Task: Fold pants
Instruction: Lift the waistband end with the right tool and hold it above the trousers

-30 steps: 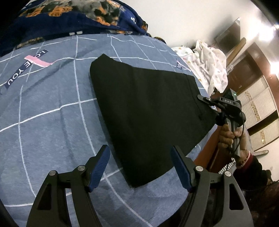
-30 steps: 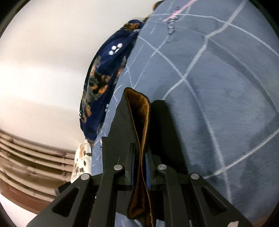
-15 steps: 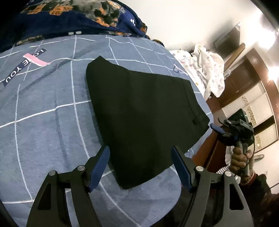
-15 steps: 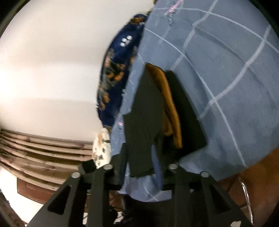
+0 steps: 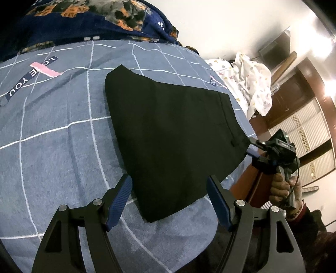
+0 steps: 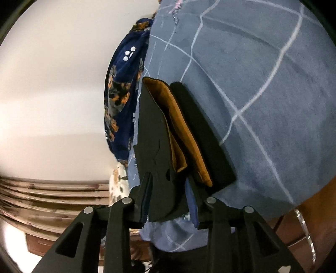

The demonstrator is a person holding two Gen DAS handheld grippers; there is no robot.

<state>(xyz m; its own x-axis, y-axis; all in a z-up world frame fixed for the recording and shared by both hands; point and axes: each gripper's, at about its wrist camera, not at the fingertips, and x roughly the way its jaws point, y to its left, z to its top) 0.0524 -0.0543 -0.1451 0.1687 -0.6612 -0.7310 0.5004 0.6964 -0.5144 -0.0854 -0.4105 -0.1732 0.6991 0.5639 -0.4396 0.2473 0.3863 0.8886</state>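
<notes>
A grey-blue bedspread [image 5: 63,134] with a white grid covers the bed in the left wrist view, with a navy floral blanket [image 5: 88,19] bunched at 12 o'clock and a white dotted cloth [image 5: 252,84] heaped at 2 o'clock before dark wooden cabinets. The black pants [image 5: 172,134] lie folded flat on the bedspread, their long axis running from 11 o'clock down to 5 o'clock, the waistband edge facing 3 o'clock. The left gripper [image 5: 169,201] hovers with its blue-padded jaws spread wide, the near corner of the pants between them but untouched. At 4 o'clock the right gripper [image 5: 255,150] sits just off the waistband corner, nearer the cloth than half a second ago, when it hung lower and clear of the bed edge.

In the right wrist view a pale wall fills the left half and the bedspread [image 6: 262,84] the right. The pants [image 6: 201,134] stretch from 6 o'clock up toward 12, the orange-brown lining [image 6: 178,130] showing between black layers. The right gripper [image 6: 168,195] has its jaws parted with the waistband's near edge between them; a second ago they were clamped on that fabric.
</notes>
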